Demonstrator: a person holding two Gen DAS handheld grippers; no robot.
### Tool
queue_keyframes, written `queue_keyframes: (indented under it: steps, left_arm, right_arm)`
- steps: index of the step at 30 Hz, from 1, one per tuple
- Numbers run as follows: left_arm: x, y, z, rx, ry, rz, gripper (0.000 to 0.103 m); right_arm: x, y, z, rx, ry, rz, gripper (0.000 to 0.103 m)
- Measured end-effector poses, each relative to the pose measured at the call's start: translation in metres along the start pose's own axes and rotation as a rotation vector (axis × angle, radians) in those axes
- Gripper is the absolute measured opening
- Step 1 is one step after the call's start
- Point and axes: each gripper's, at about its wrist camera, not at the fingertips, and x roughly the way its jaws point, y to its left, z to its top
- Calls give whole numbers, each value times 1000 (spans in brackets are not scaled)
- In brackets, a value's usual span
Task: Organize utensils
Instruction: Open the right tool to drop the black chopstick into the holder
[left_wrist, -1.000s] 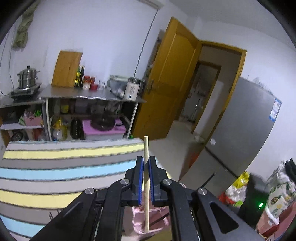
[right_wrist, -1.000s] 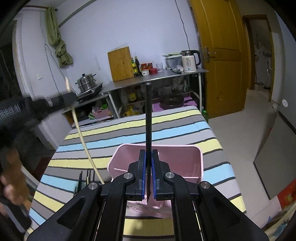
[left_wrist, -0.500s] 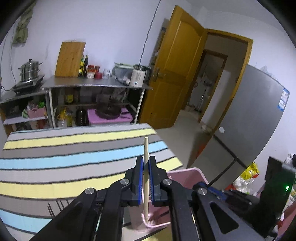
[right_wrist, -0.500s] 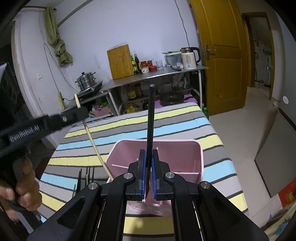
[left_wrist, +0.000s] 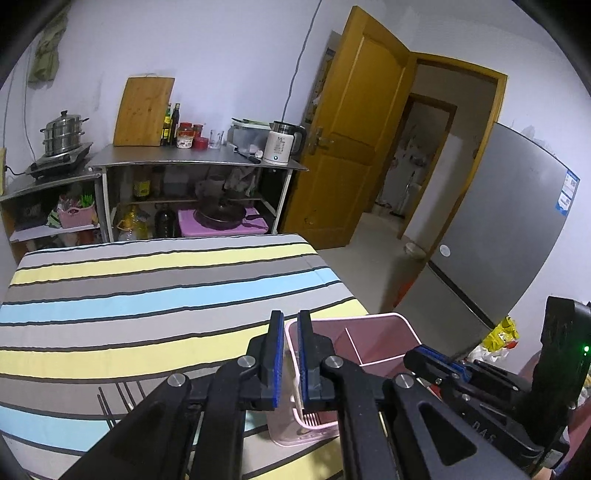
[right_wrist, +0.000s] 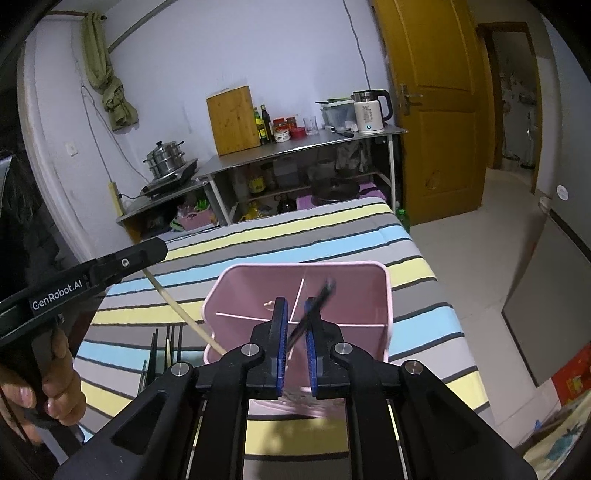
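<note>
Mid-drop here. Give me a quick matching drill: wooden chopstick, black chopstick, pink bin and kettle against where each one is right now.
1 wooden chopstick
2 black chopstick
3 pink bin
4 kettle

A on the metal shelf near the door
B tilted and blurred between the parted jaws of the right gripper
C standing on the striped cloth
D slanting down to the bin's left rim

Pairs: 1-D, 2-B, 3-C, 4-A

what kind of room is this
Most likely a home kitchen with a dining table. A steamer pot sits on a cooktop, a kettle and cutting board stand on a metal shelf, and a fridge is beside the door.
</note>
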Motion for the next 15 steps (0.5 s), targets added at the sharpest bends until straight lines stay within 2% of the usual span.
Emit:
queue_keyframes:
  steps: [5,10,15]
  left_arm:
    - [-10,-1,1,-4,-2,7,10]
    - [-33,-2,0,7,-44,10,22]
    - [-62,-2,-7,5,-82,12,23]
  right_arm:
    - [-5,0,-2,-4,-3,0,12]
    - [-15,0,-1,-7,-22,-9,15]
    - [-36,-2,-2,-13,-67,-31,21]
